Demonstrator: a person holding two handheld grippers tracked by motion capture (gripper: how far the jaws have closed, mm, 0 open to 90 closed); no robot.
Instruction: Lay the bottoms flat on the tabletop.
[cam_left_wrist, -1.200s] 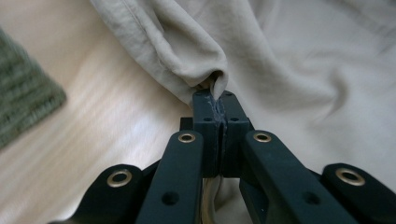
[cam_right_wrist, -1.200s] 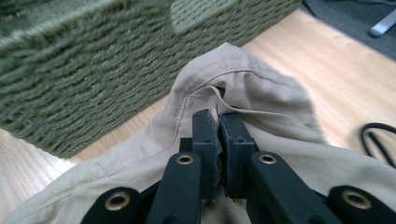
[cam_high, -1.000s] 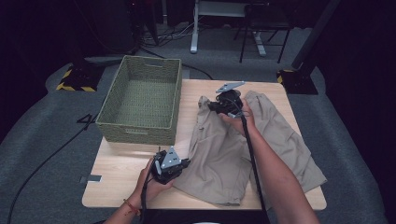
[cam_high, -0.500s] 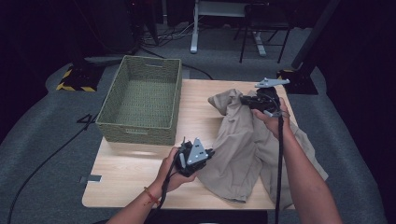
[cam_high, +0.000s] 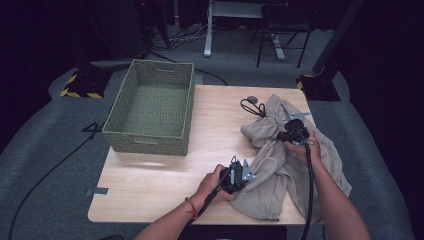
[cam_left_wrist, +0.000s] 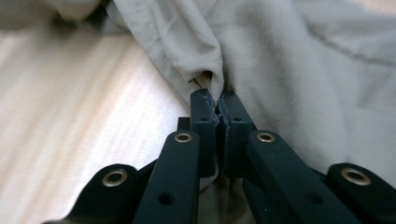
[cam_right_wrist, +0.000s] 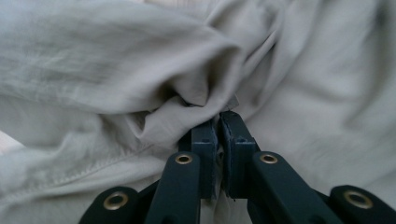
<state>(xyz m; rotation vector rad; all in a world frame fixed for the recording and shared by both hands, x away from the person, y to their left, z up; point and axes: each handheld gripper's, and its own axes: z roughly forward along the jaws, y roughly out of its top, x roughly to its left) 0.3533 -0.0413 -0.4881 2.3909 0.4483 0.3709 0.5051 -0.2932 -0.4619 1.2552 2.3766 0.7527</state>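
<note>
A beige garment (cam_high: 295, 170) lies crumpled on the right half of the wooden table (cam_high: 165, 180). My left gripper (cam_high: 239, 176) is at the garment's near left edge, shut on a fold of the cloth (cam_left_wrist: 212, 81). My right gripper (cam_high: 291, 134) is over the garment's middle, shut on a bunched pleat (cam_right_wrist: 187, 114). In both gripper views the jaws stand pressed together with fabric pinched at the tips. A black drawstring (cam_high: 252, 106) trails from the garment's far end.
An olive woven basket (cam_high: 152, 107) stands empty on the table's far left. Bare wood lies between the basket and the garment. Dark floor, cables and chair legs (cam_high: 280, 35) surround the table.
Both grippers have carried the garment rightward; the flat cloth has bunched into a heap. The right gripper moved right then nearer; the left gripper moved right along the front edge.
</note>
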